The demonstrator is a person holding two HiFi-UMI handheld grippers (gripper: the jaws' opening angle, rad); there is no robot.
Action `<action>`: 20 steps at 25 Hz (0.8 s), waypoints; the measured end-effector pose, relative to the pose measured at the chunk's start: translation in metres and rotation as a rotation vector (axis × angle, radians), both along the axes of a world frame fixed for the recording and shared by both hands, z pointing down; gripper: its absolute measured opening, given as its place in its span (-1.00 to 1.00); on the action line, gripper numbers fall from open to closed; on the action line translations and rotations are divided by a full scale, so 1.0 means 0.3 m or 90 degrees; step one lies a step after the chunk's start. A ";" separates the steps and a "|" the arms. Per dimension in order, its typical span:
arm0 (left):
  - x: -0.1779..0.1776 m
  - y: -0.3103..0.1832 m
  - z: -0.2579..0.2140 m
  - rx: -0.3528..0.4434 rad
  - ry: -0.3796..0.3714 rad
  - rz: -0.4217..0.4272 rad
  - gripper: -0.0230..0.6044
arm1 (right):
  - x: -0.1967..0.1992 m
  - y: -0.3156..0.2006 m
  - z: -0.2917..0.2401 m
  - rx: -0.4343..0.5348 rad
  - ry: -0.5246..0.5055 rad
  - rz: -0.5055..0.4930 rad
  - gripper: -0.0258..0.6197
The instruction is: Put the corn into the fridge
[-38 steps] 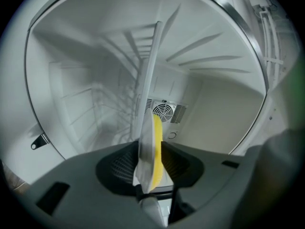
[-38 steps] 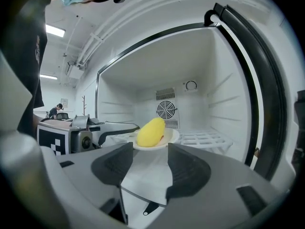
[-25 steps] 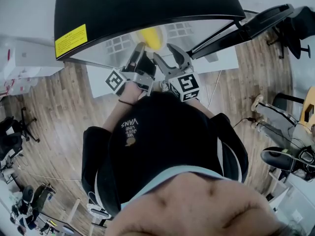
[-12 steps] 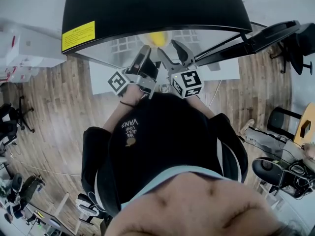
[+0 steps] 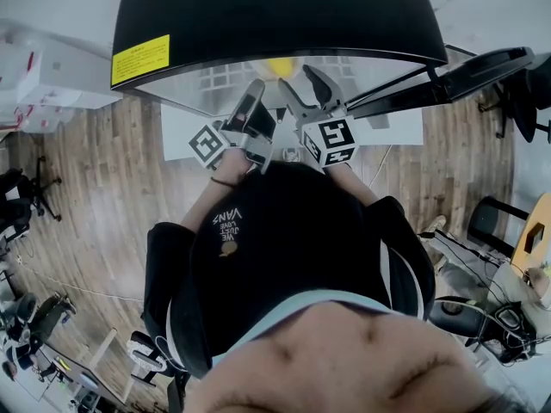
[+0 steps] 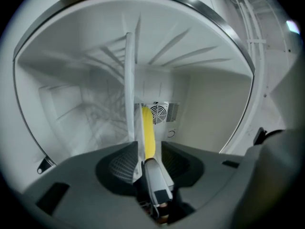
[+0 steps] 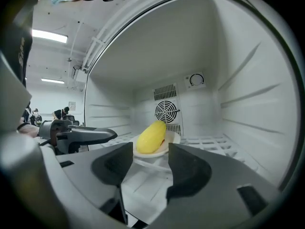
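The white fridge [image 7: 238,80] stands open, and both tongs reach into its cavity. On its white shelf [image 7: 214,142], in front of the round fan grille on the back wall, sits a small white plate [image 7: 172,138] – on the plate lies the yellow corn [image 7: 151,137], its tip towards the fan. The right tongs [image 7: 150,149] gape wide and hold nothing, the plate lying beyond their tips. The left tongs [image 6: 149,144], turned on their side, are parted too. The shelf and plate show edge-on in their gap, and contact cannot be made out. From the head view the fridge's black top hides all but a yellow sliver.
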State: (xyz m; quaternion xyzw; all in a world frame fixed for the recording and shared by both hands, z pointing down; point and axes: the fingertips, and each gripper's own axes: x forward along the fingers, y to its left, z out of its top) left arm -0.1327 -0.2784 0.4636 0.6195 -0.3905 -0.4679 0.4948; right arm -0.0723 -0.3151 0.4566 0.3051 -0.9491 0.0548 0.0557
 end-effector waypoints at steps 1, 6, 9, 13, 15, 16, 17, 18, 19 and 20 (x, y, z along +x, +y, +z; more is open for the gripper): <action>0.001 0.001 -0.001 0.001 -0.016 0.003 -0.50 | -0.002 0.001 -0.002 0.000 0.000 -0.001 -0.20; 0.003 0.004 0.003 0.002 -0.063 0.013 -0.50 | -0.005 0.004 -0.004 0.000 0.004 -0.001 -0.20; 0.001 0.004 -0.001 0.005 -0.078 0.015 -0.50 | -0.002 0.004 -0.007 0.000 0.006 0.002 -0.20; -0.004 0.002 -0.014 0.015 -0.097 0.016 -0.50 | 0.008 0.006 -0.010 -0.001 0.007 0.008 -0.20; -0.004 0.001 -0.019 0.019 -0.108 0.019 -0.50 | 0.014 0.008 -0.013 -0.001 0.005 0.012 -0.20; -0.004 0.001 -0.020 0.021 -0.115 0.021 -0.50 | 0.017 0.009 -0.013 -0.001 0.005 0.014 -0.20; -0.005 0.000 -0.021 0.022 -0.120 0.022 -0.50 | 0.021 0.011 -0.013 0.000 0.004 0.016 -0.20; -0.006 0.000 -0.022 0.024 -0.125 0.023 -0.50 | 0.024 0.013 -0.014 0.000 0.004 0.019 -0.20; -0.008 -0.001 -0.025 0.026 -0.131 0.024 -0.50 | 0.028 0.014 -0.014 0.001 0.004 0.023 -0.20; -0.010 -0.002 -0.028 0.029 -0.137 0.024 -0.50 | 0.033 0.016 -0.015 0.001 0.005 0.027 -0.20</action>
